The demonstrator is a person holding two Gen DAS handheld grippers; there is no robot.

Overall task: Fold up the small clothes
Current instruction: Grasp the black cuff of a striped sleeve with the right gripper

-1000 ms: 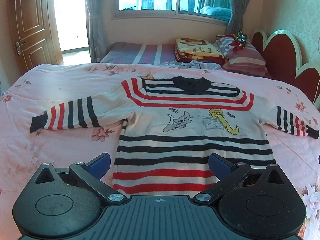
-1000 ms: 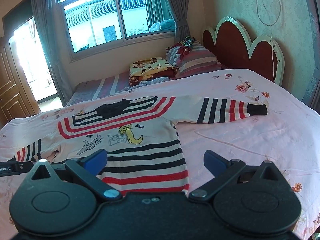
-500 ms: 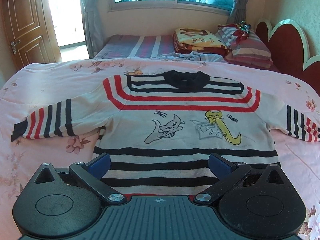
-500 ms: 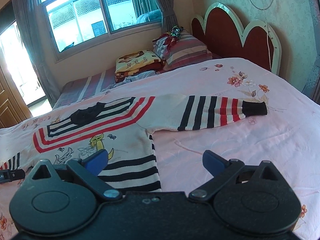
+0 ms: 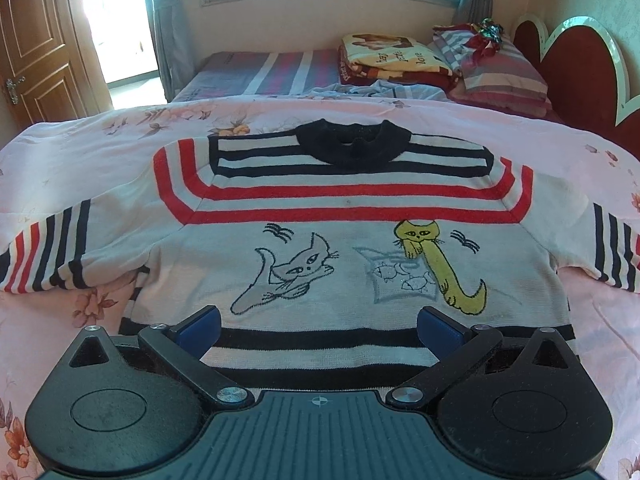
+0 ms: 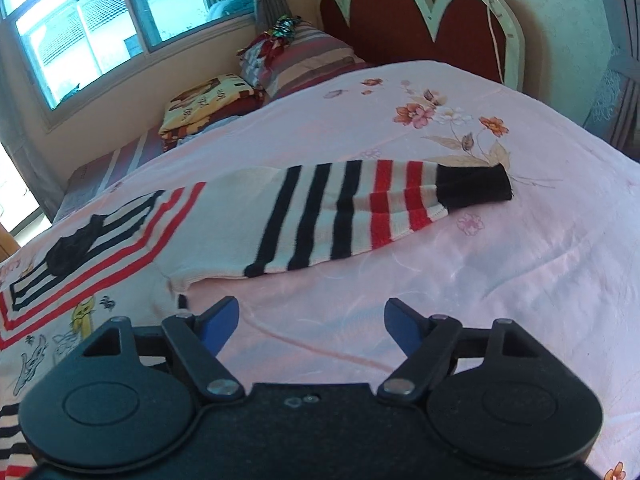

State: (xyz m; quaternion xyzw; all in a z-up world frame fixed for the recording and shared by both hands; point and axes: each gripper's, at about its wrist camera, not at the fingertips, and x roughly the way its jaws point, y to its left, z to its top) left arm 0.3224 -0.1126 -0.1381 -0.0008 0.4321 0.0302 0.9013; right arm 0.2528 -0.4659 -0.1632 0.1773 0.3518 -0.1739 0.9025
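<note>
A small cream sweater (image 5: 320,200) with red and black stripes, a black collar and two cat drawings lies flat, front up, on the pink bed, sleeves spread. My left gripper (image 5: 319,326) is open and empty above the sweater's lower chest. My right gripper (image 6: 312,320) is open and empty above the bare sheet, just in front of the sweater's right sleeve (image 6: 344,212), whose black cuff (image 6: 474,188) points right. The sweater's hem is hidden under the left gripper.
The pink floral sheet (image 6: 520,280) covers the bed. Folded blankets (image 5: 392,60) and a striped pillow (image 5: 500,72) lie at the far side by the red headboard (image 6: 420,20). A wooden door (image 5: 36,40) stands at far left.
Both grippers moved forward over the bed. The left came up over the sweater's body toward the chest. The right swung rightward toward the right sleeve. Both stayed open.
</note>
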